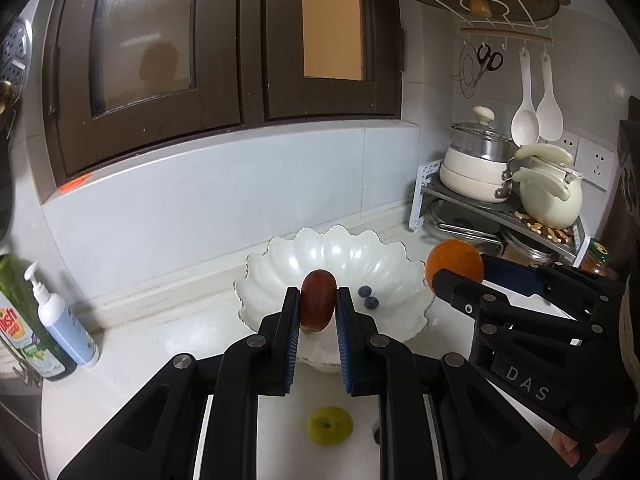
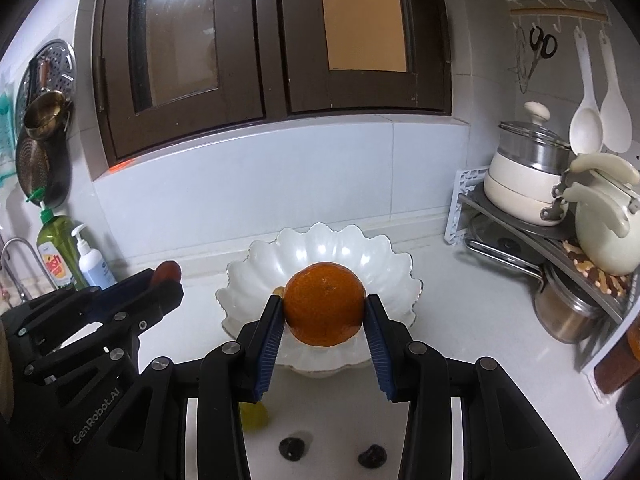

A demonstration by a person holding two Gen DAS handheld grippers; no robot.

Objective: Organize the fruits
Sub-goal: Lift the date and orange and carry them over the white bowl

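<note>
Two fruits are being held above the table (image 1: 168, 344) at this moment, one per gripper. The red grape (image 1: 318, 300) is sitting upright between the fingers (image 1: 290, 320) of the left gripper (image 1: 318, 308), which are closing on it from both sides; it is hanging in front of the white scalloped bowl (image 1: 280, 276). The orange (image 2: 324, 304) is being pinched at its widest part by the right gripper (image 2: 325, 312), blue pads pressing on its left and right flanks, also in front of the bowl (image 2: 352, 248).

Two blueberries (image 1: 368, 297) are lying inside the bowl, touching or nearly touching each other, right of the grape as the left wrist view shows it. A green grape (image 1: 330, 426) is resting on the table below the left gripper, apart from the bowl. In the right wrist view two dark small fruits (image 2: 332, 452) are lying on the table near the bottom edge; their kind cannot be told.

Farther out: a dish soap bottle (image 1: 24, 320) and a white pump bottle (image 1: 60, 320) are standing at the left by the wall. A corner rack (image 1: 500, 204) at the right is carrying stacked cream pots (image 1: 476, 164) and a pale kettle (image 1: 552, 196). Two white spoons (image 1: 536, 108) and scissors (image 1: 490, 58) are hanging above on hooks. Dark-framed windows (image 1: 224, 40) are filling the wall behind.
</note>
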